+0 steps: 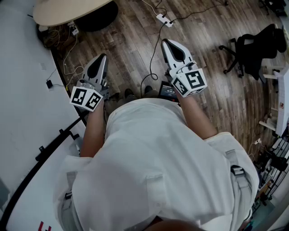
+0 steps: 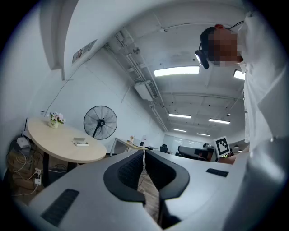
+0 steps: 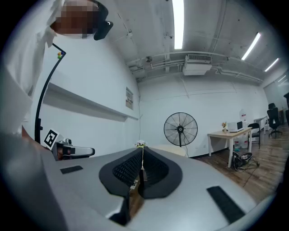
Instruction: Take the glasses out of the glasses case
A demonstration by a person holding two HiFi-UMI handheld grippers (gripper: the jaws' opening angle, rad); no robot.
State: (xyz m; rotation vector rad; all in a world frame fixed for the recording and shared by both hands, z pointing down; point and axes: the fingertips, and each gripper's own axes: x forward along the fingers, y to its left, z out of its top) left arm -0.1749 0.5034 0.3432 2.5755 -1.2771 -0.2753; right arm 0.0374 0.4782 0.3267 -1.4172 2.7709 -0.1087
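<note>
A person in a white shirt (image 1: 153, 153) is standing on a wooden floor (image 1: 131, 49) and holding both tools out in front of the body. In the head view, the left gripper (image 1: 102, 57) is pointing toward 12 o'clock at the left of the torso. Its jaws are pressing together with nothing between them; its own view shows only a thin slit between the dark pads. The right gripper (image 1: 165, 42) is pointing toward 12 o'clock at the right of the torso. Its jaws are likewise meeting tip to tip and holding nothing.

A round table (image 1: 67, 11) is standing at 11 o'clock in the head view, well apart from both grippers. In the left gripper view a small flat box (image 2: 81, 143) is lying on that tabletop at about 9 o'clock from the jaws. It is too small to tell whether it is the glasses case, and no glasses are showing. A flower pot (image 2: 56, 119) is sitting near the table's far edge, and a standing fan (image 2: 100, 122) is rising behind the table. A power strip (image 1: 164, 19) is lying on the floor at 12 o'clock, and an office chair (image 1: 255, 49) is standing at 2 o'clock.
</note>
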